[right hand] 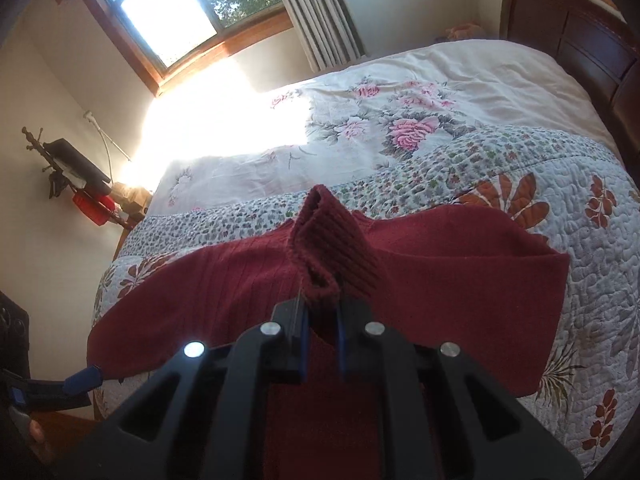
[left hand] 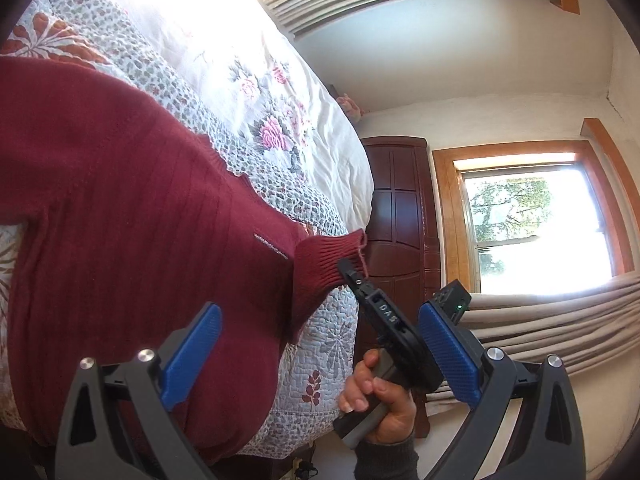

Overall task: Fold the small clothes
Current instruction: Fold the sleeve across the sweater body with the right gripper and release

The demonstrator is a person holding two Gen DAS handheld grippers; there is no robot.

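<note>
A dark red knit sweater (left hand: 120, 208) lies spread on the quilted bedspread (left hand: 320, 344). My right gripper (right hand: 322, 320) is shut on the sweater's ribbed sleeve cuff (right hand: 332, 240), which stands up in a fold above the sweater body (right hand: 460, 264). From the left wrist view, the right gripper (left hand: 354, 276) pinches that cuff (left hand: 328, 264) at the bed's edge, with a person's hand (left hand: 376, 392) on its handle. My left gripper (left hand: 320, 354) is open wide beside the sweater's edge, nothing between its blue pads (left hand: 192, 356). One blue left fingertip (right hand: 82, 380) shows at the sweater's lower left corner.
A white floral sheet (right hand: 380, 128) covers the far half of the bed. A dark wood headboard (right hand: 580, 40) stands at the right. A bedside stand with a red object (right hand: 94, 204) is at the left. A window (left hand: 532, 220) and curtains (left hand: 560, 320) line the wall.
</note>
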